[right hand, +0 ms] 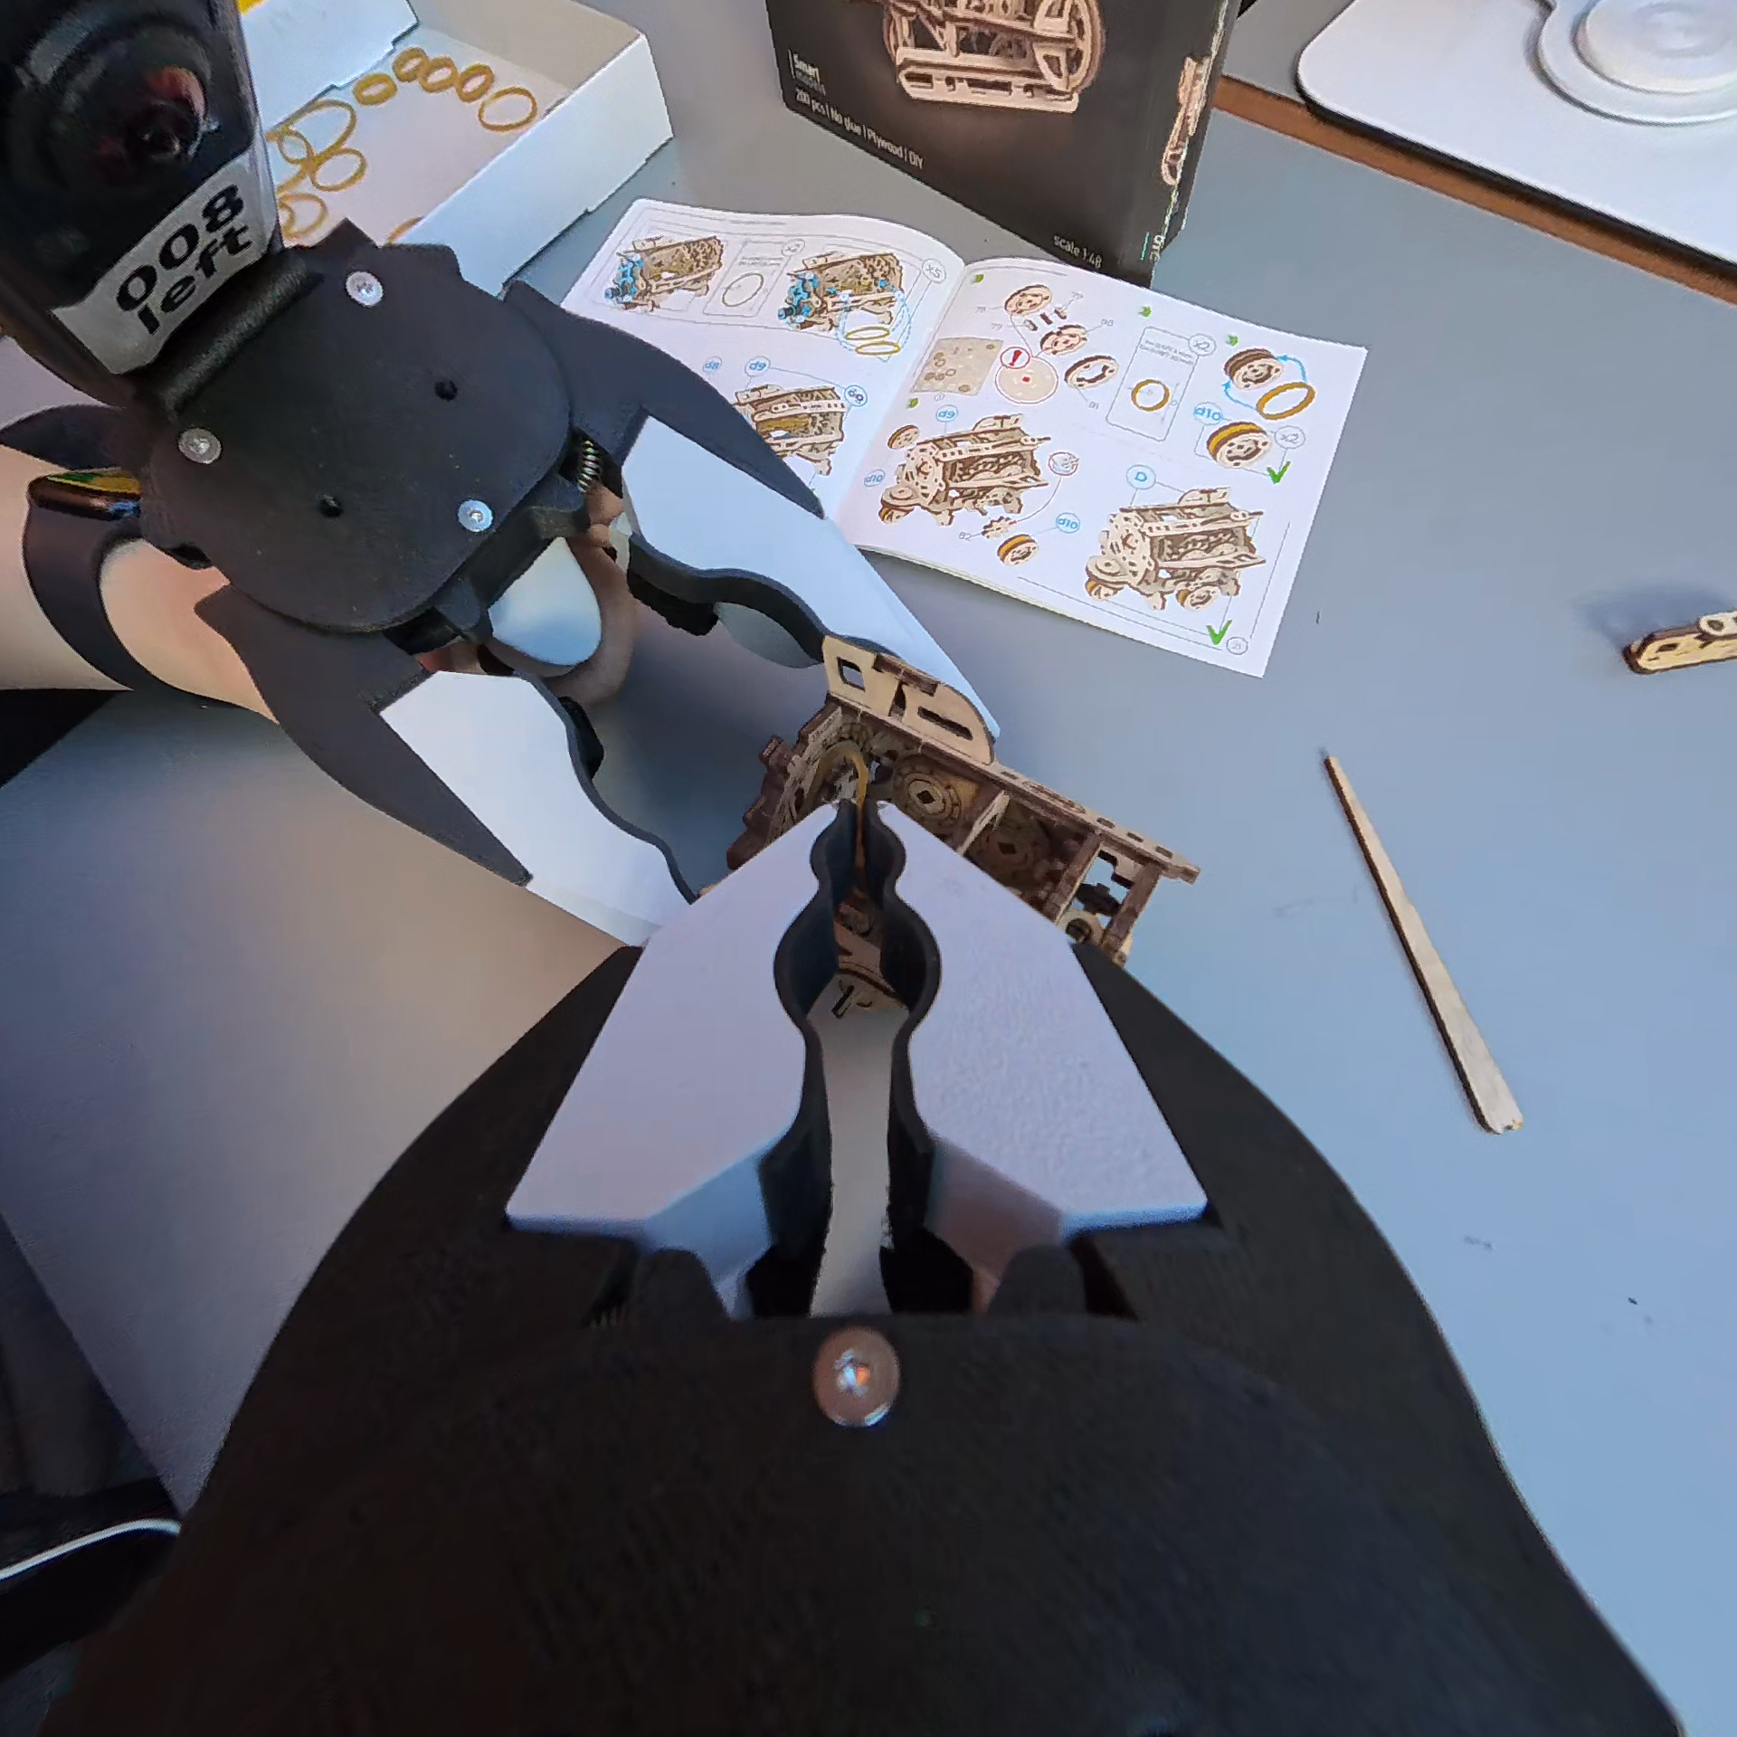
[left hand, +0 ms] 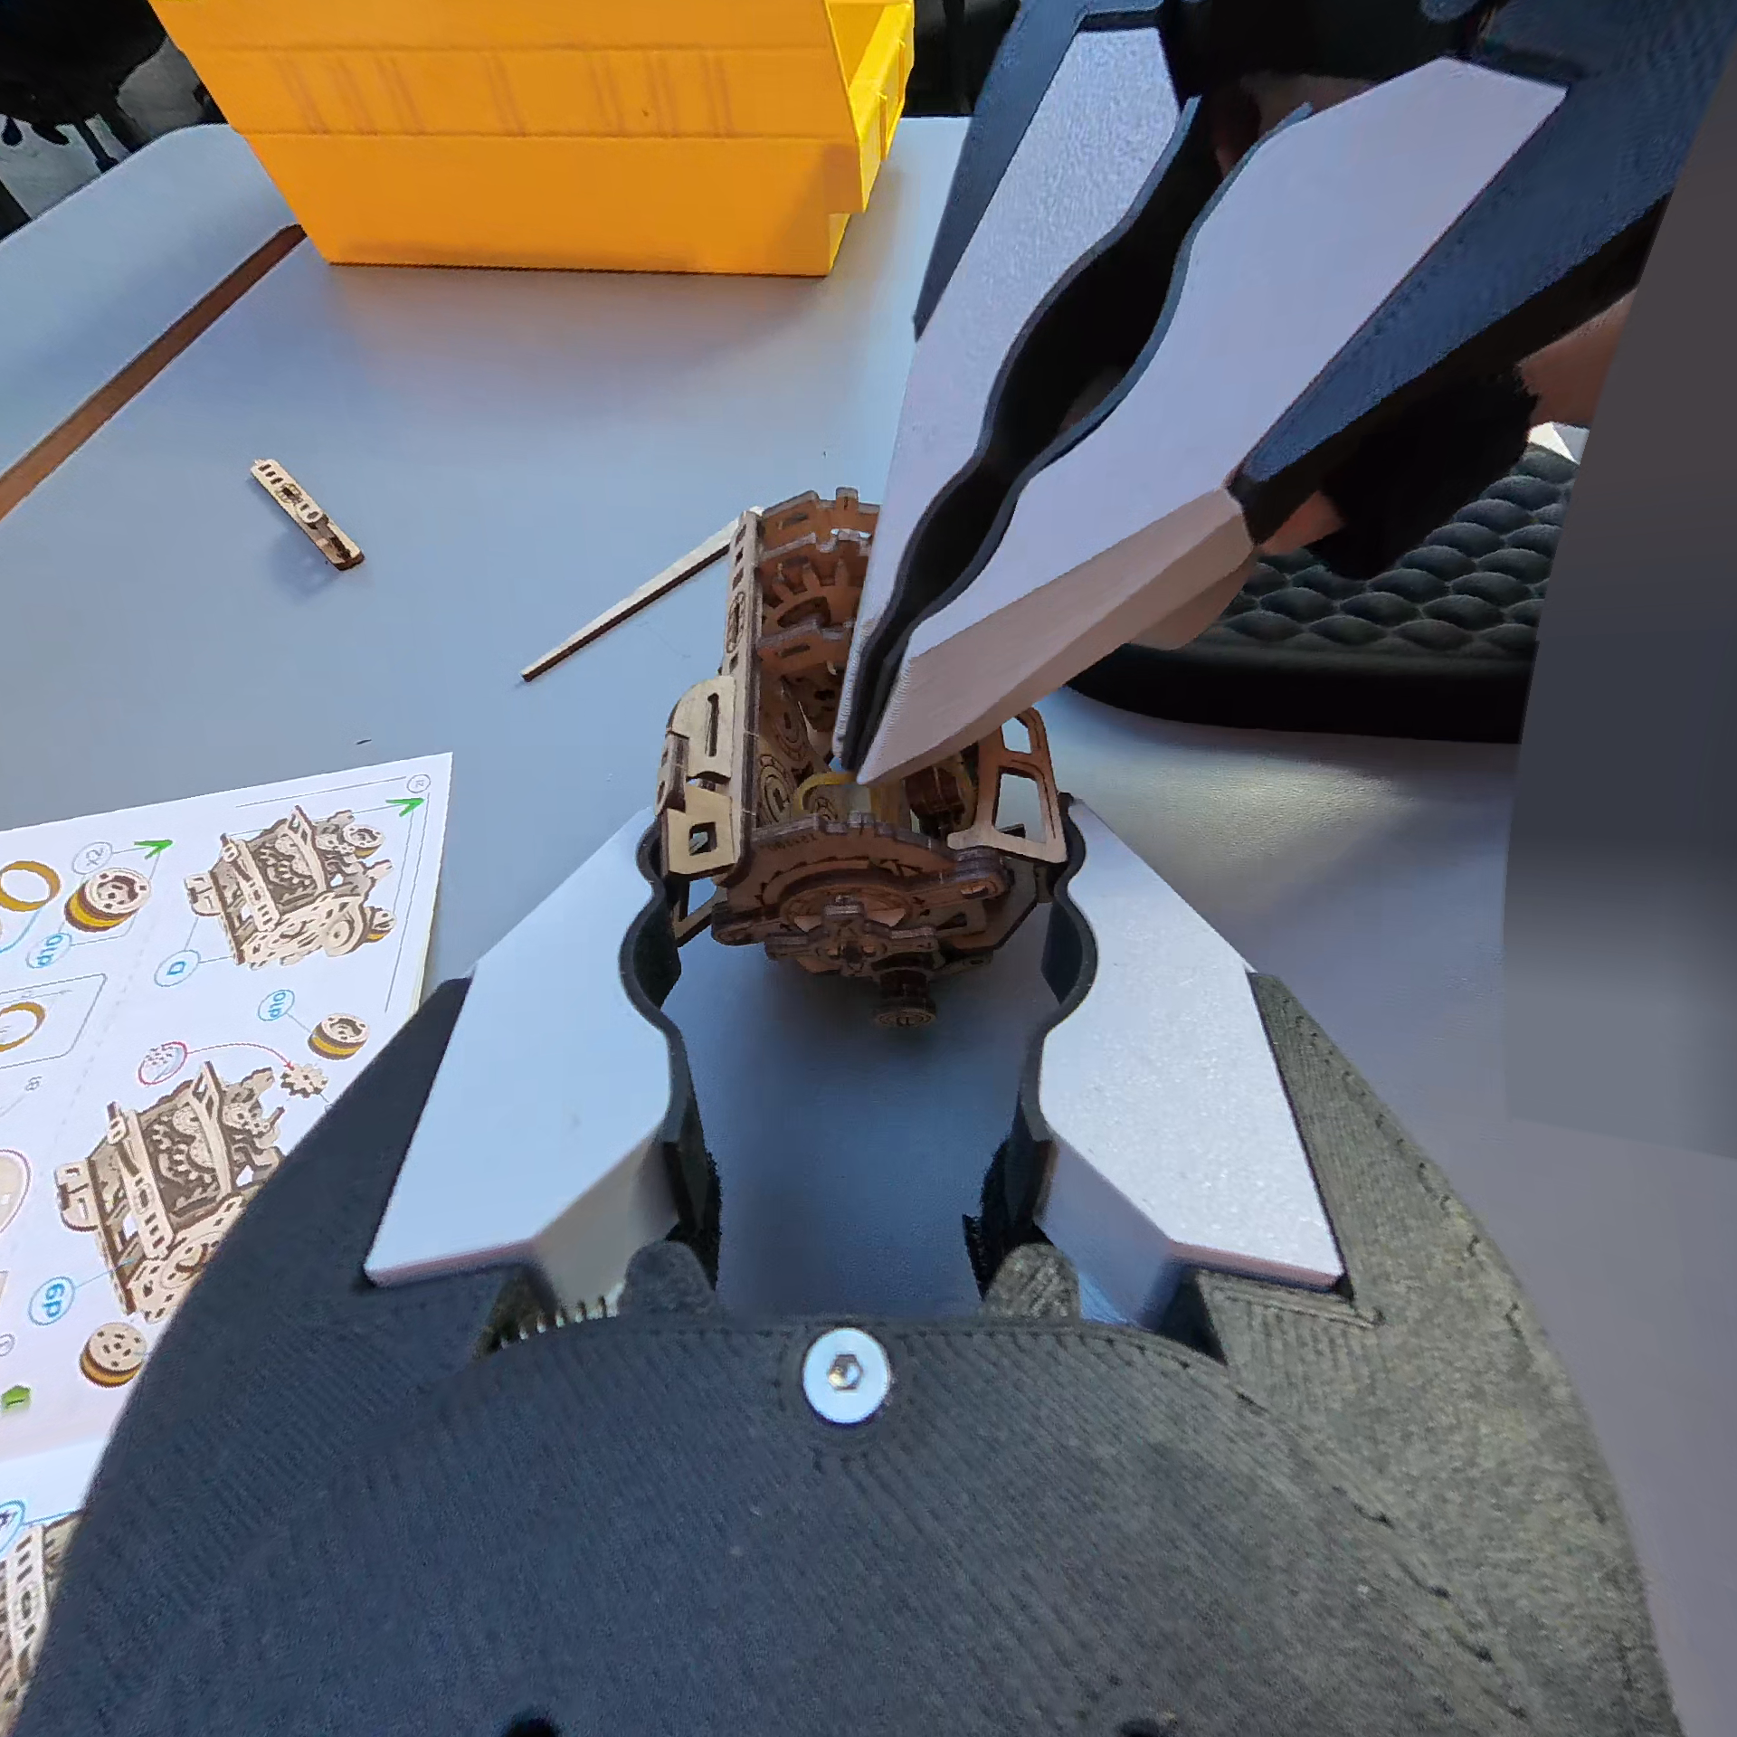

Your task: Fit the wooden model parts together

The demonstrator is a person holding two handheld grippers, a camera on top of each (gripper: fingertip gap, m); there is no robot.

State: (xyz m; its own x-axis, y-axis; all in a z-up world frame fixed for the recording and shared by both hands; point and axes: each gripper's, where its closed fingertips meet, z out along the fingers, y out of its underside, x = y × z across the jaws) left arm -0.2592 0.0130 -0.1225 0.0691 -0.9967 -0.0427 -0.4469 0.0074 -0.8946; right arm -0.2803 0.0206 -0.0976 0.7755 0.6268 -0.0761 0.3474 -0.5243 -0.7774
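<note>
The wooden model [left hand: 846, 893], a small gear-filled vehicle frame, stands on the grey table [left hand: 470, 423]. My left gripper [left hand: 860, 841] is shut on it, with one fingertip on each side of the frame. In the right wrist view its fingers [right hand: 526, 790] flank the model [right hand: 1015, 827]. My right gripper [right hand: 857, 816] is shut on a yellow rubber band [right hand: 851, 766] that loops into the model's inside. In the left wrist view the right gripper [left hand: 851, 769] comes down from the upper right, its tips pinching the band [left hand: 818, 785] inside the frame.
An open instruction booklet [right hand: 1034, 423] lies beyond the model. A thin wooden stick [right hand: 1419, 940] and a small wooden part [right hand: 1682, 641] lie on the table. A yellow bin [left hand: 564, 141], a black kit box [right hand: 996, 113], a white box of rubber bands [right hand: 423, 113] and a black mat [left hand: 1363, 611] surround them. My left and right fingertips are right by each other.
</note>
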